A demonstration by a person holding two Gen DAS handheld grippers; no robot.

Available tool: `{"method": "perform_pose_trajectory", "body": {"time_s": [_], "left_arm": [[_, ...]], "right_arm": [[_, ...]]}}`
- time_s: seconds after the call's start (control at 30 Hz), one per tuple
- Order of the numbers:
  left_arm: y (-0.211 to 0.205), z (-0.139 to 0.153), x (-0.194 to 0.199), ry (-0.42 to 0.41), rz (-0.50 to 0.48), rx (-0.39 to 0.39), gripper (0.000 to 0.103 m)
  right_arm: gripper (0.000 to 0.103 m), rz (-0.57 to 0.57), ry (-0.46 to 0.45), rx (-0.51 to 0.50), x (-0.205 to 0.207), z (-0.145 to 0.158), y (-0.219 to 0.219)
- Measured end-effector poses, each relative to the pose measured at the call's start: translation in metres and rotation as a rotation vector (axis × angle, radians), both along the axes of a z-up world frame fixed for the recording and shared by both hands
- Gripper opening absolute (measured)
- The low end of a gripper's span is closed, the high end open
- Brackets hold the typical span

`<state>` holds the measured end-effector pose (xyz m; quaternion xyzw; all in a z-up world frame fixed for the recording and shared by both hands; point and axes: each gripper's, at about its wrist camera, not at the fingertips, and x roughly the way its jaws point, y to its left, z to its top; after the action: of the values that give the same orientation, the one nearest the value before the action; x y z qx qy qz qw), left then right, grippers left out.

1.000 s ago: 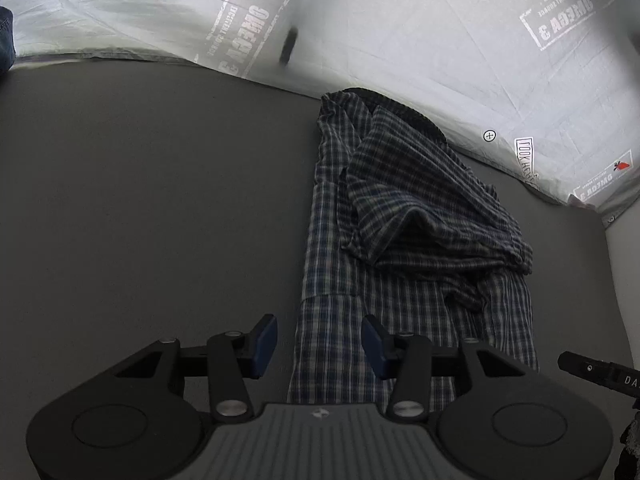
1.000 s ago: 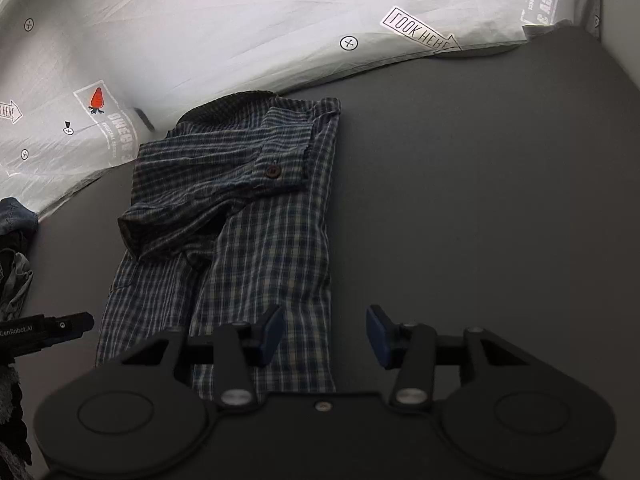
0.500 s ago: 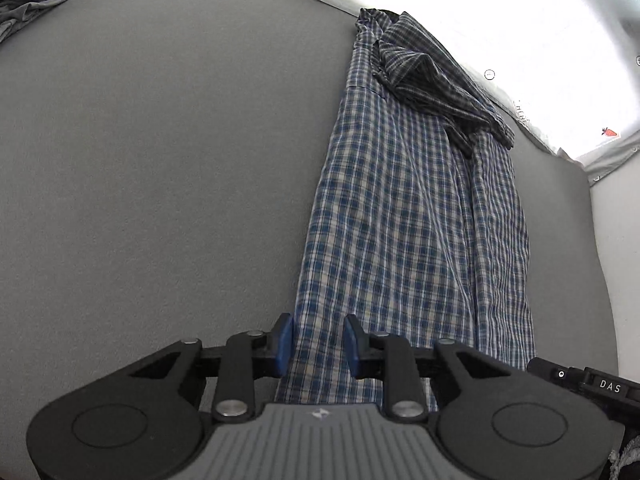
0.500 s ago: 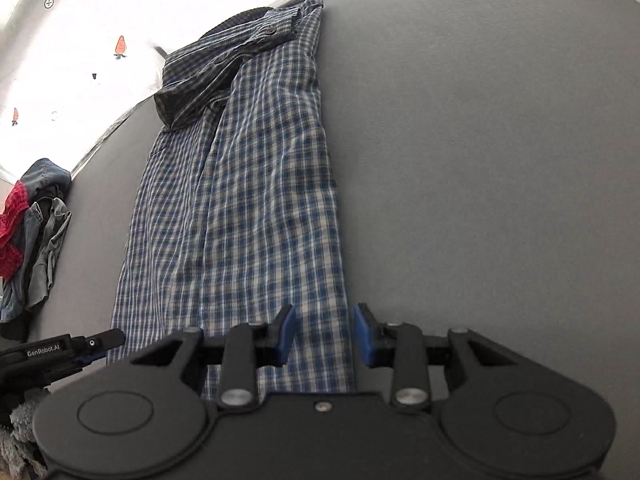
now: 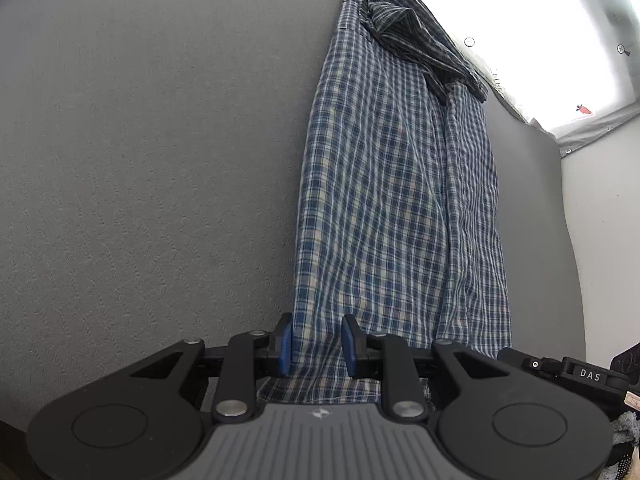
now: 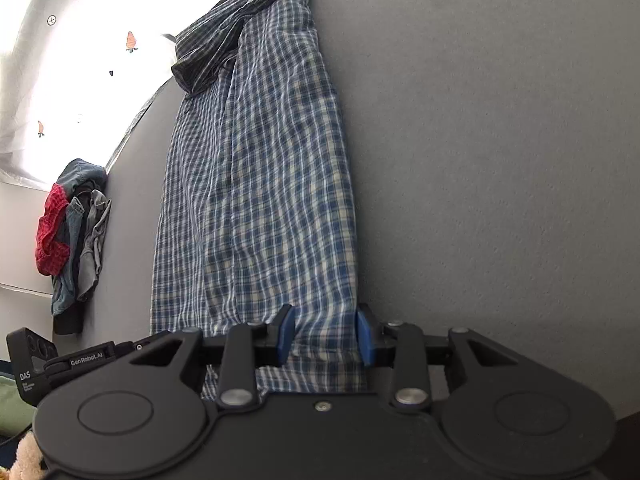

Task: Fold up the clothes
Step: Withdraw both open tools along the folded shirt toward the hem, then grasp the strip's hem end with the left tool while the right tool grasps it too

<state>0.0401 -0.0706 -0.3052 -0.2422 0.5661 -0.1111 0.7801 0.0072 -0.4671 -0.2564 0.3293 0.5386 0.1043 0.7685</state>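
A blue plaid shirt [image 5: 396, 200] lies in a long narrow fold on the grey surface, its sleeve bunched at the far collar end; it also shows in the right wrist view [image 6: 272, 184]. My left gripper [image 5: 316, 344] is open and straddles the near left corner of the hem. My right gripper [image 6: 326, 334] is open and straddles the near right corner of the hem. The jaws stand apart on both, with cloth lying between the blue pads.
A grey felt surface [image 5: 140, 160] holds the shirt. A pile of clothes, red and denim [image 6: 72, 232], sits at the left edge. A white printed sheet [image 5: 560, 32] lies past the far end. The other gripper's body [image 5: 576, 372] shows at the right.
Both grippers dropped low to the near hem and their jaws narrowed from wide open to a smaller gap around the hem corners. The shirt has not moved.
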Motion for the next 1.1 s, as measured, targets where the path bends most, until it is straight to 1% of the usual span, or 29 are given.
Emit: {"method": "perform_pose_trajectory", "body": {"time_s": [0.03, 0.1, 0.17, 0.23, 0.33, 0.4, 0.47, 0.5, 0.53, 0.57, 0.6, 0.63, 0.67, 0.73, 0.77, 0.87, 0.9, 0.97, 1.07, 1.1], "left_arm": [[0.001, -0.001, -0.002, 0.005, -0.002, -0.014, 0.026], [0.003, -0.004, -0.004, 0.020, -0.002, -0.067, 0.026], [0.005, -0.012, -0.005, 0.055, -0.002, -0.145, 0.026], [0.007, -0.020, -0.005, 0.090, -0.001, -0.225, 0.027], [0.008, -0.027, -0.006, 0.103, 0.037, -0.249, 0.027], [0.004, -0.024, -0.006, 0.094, 0.027, -0.232, 0.025], [-0.002, -0.020, -0.005, 0.082, -0.003, -0.197, 0.024], [-0.005, -0.019, -0.004, 0.076, -0.018, -0.179, 0.023], [-0.009, -0.017, -0.002, 0.073, -0.036, -0.153, 0.016], [-0.011, -0.017, -0.001, 0.074, -0.050, -0.131, 0.012], [-0.012, -0.017, 0.000, 0.074, -0.055, -0.125, 0.012], [-0.012, -0.017, 0.001, 0.076, -0.052, -0.124, 0.011], [-0.011, -0.018, 0.001, 0.078, -0.048, -0.121, 0.006], [-0.009, -0.016, 0.000, 0.083, -0.050, -0.115, 0.005], [-0.007, -0.014, -0.001, 0.084, -0.058, -0.100, 0.005], [-0.010, -0.008, -0.002, 0.083, -0.108, -0.068, 0.005], [-0.011, -0.006, -0.001, 0.086, -0.130, -0.072, 0.005], [-0.013, -0.003, -0.003, 0.094, -0.163, -0.084, 0.005], [-0.010, 0.001, -0.003, 0.108, -0.165, -0.125, 0.005], [-0.006, 0.003, -0.001, 0.110, -0.142, -0.155, 0.005]], "right_arm": [[0.034, -0.001, 0.007, 0.029, -0.003, -0.002, -0.001], [0.034, -0.008, 0.020, 0.093, -0.006, -0.007, -0.003], [0.034, -0.025, 0.034, 0.161, -0.010, -0.013, -0.006], [0.034, -0.047, 0.042, 0.187, -0.011, -0.018, -0.008], [0.034, -0.061, 0.047, 0.204, -0.013, -0.020, -0.008], [0.034, -0.051, 0.043, 0.194, -0.013, -0.017, -0.006], [0.031, -0.028, 0.031, 0.174, -0.011, -0.014, -0.002], [0.022, -0.017, 0.026, 0.162, -0.011, -0.013, 0.000], [0.010, -0.010, 0.018, 0.147, -0.010, -0.012, 0.002], [0.007, -0.004, 0.009, 0.132, -0.010, -0.011, 0.005], [0.004, 0.002, 0.001, 0.117, -0.009, -0.010, 0.007], [0.003, 0.011, -0.014, 0.111, -0.010, -0.008, 0.009], [0.003, 0.022, -0.030, 0.107, -0.011, -0.006, 0.010], [0.003, 0.069, -0.057, 0.083, -0.011, 0.002, 0.014], [0.003, 0.097, -0.062, 0.063, -0.011, 0.006, 0.017], [0.003, 0.125, -0.045, 0.045, -0.014, 0.011, 0.013], [0.003, 0.133, -0.039, 0.040, -0.015, 0.012, 0.011], [0.003, 0.122, -0.025, 0.065, -0.019, 0.014, 0.001], [0.003, 0.093, -0.019, 0.108, -0.022, 0.019, -0.013], [0.003, 0.082, -0.022, 0.123, -0.022, 0.022, -0.017]]}}
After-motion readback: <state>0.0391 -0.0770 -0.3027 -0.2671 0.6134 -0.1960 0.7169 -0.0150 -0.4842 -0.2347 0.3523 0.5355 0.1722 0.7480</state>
